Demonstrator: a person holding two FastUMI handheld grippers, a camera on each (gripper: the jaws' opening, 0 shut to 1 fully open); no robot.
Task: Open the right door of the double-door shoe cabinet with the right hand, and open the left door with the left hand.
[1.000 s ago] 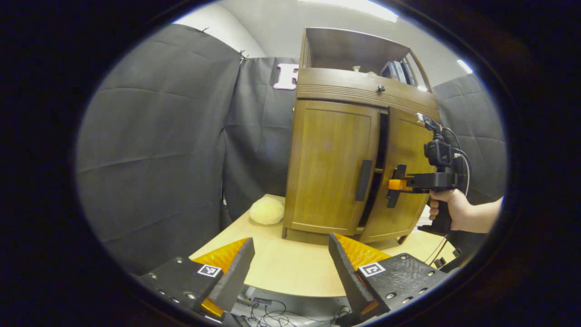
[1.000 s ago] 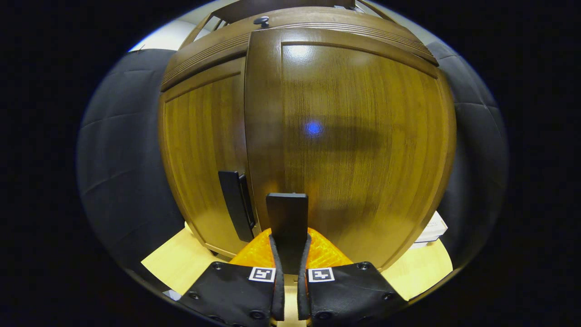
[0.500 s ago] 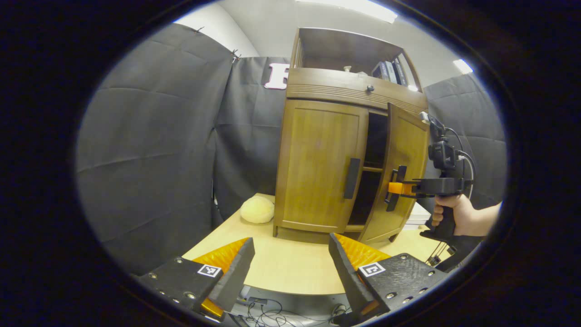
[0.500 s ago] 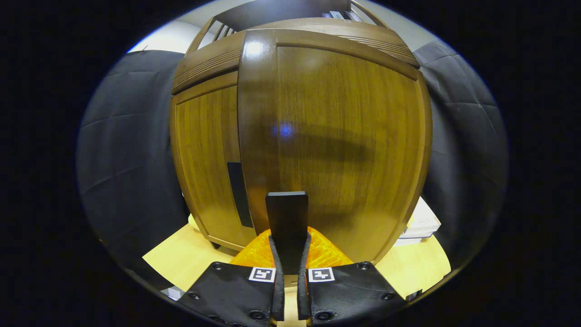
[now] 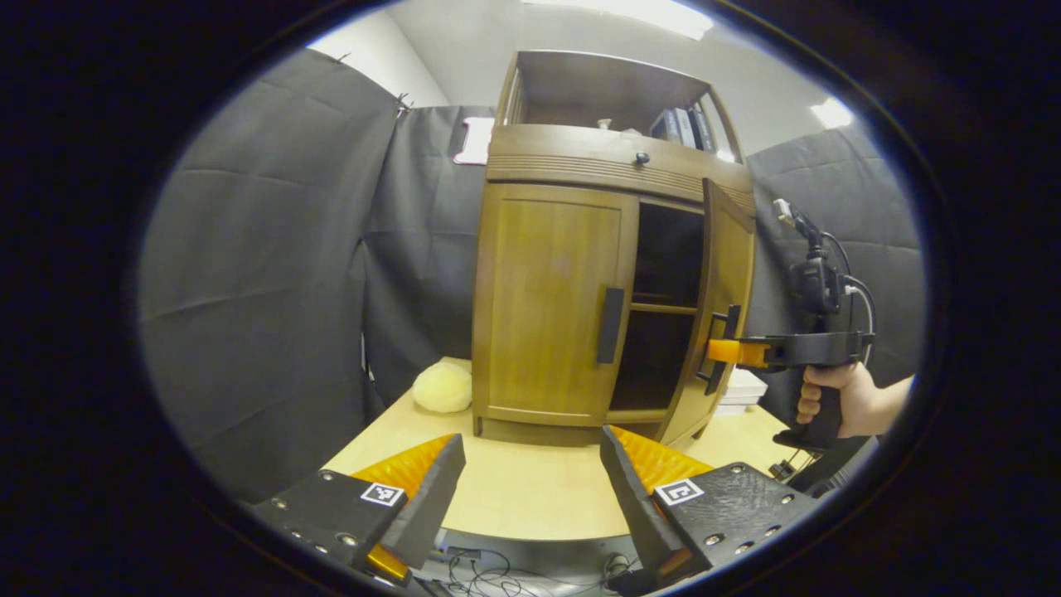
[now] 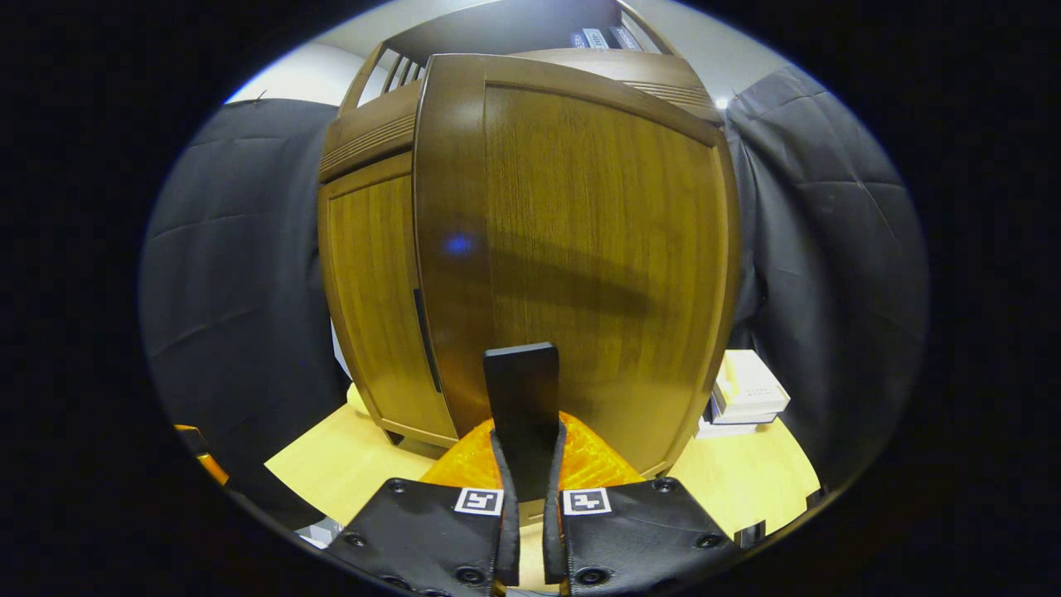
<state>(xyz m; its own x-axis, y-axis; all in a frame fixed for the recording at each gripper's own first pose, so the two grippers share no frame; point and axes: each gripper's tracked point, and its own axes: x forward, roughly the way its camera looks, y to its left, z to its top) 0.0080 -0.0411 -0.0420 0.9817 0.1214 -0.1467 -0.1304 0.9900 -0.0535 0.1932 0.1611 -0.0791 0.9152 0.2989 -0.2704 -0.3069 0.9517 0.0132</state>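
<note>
Tabletop (image 5: 530,497), shoe cabinet (image 5: 580,166) at 12 o'clock: right gripper (image 6: 525,439) clamps right door handle (image 6: 522,390); follow hinge arc. Left gripper (image 5: 530,464) spread, empty.

The left gripper (image 5: 530,485) is held low with its two fingers spread wide apart and nothing between them. The right gripper (image 6: 524,431) is held level, its fingers pressed closely together on a dark upright bar. In the left gripper view, the right gripper (image 5: 719,351) is seen from the side, gripped by a hand (image 5: 837,390) wrapped round its handle
</note>
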